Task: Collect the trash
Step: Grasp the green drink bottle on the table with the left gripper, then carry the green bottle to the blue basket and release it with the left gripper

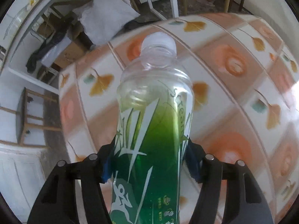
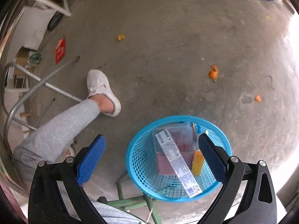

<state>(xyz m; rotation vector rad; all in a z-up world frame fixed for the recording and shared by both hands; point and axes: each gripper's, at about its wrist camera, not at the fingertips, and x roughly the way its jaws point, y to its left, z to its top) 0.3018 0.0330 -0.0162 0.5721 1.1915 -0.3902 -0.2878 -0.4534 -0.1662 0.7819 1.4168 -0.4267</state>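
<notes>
Blue pads of the left gripper (image 1: 149, 160) clamp a plastic bottle (image 1: 153, 123) on both sides of its green label, low on the body; the bottle runs straight out between the fingers, clear neck and white cap pointing away from the camera. Behind it lies a tablecloth (image 1: 233, 97) printed with orange circles and yellow ginkgo leaves, blurred. Past the table edge: a white pillow (image 1: 104, 16) and a wooden stool (image 1: 28, 115) on the floor. Right gripper (image 2: 152, 155) has its jaws wide apart, nothing between the pads; left pad (image 2: 89, 160) hangs over bare concrete, right pad (image 2: 212, 158) over the inside of a blue mesh wastebasket (image 2: 138, 160). The basket already holds a clear plastic tray with a long white label (image 2: 175, 158) and a yellow wrapper (image 2: 197, 161), so most of the bin sits between the pads, well below them. Orange peel scraps (image 2: 213, 72) lie on the concrete floor (image 2: 168, 37) beyond the basket, apart from each other. To the left, a person's leg in grey sweatpants (image 2: 61, 128) and a white sneaker (image 2: 101, 89), beside a metal chair frame (image 2: 37, 85).
</notes>
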